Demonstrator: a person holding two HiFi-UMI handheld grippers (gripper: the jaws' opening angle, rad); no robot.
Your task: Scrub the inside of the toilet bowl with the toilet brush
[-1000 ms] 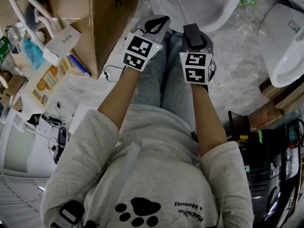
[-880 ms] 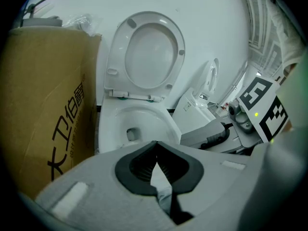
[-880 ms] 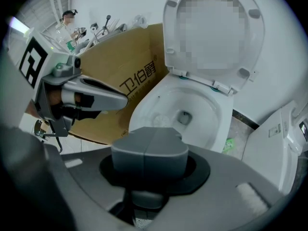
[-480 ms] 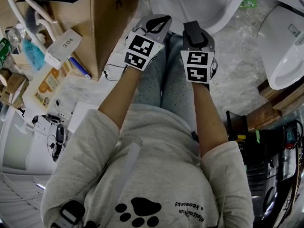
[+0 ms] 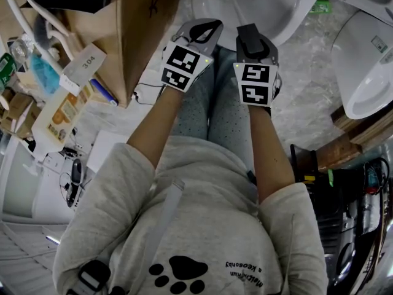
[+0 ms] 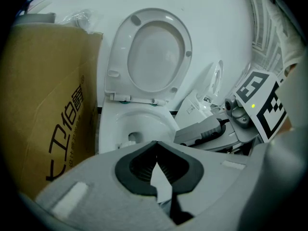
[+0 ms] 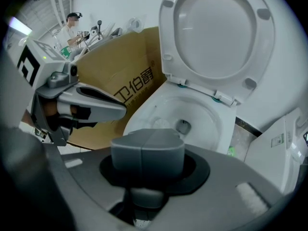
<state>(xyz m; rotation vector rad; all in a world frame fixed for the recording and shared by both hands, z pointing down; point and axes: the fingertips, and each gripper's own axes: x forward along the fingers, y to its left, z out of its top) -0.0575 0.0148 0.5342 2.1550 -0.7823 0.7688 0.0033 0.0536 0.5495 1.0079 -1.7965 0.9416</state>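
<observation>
The right tool (image 5: pixel 247 37) pinches the white toilet brush (image 5: pixel 234 8), whose head sits inside the white ceramic toilet bowl (image 5: pixel 293 14) at upper centre. The left tool (image 5: pixel 210 27) is pressed together and empty.

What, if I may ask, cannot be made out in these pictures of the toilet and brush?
Toilet bowl: head view, far side cut off by the top edge.
Toilet brush: right gripper view, handle hidden behind the shut jaws of the right gripper.
Bowl's near rim: left gripper view, hidden by the left gripper.
Label on the second toilet: head view, print too small.
</observation>
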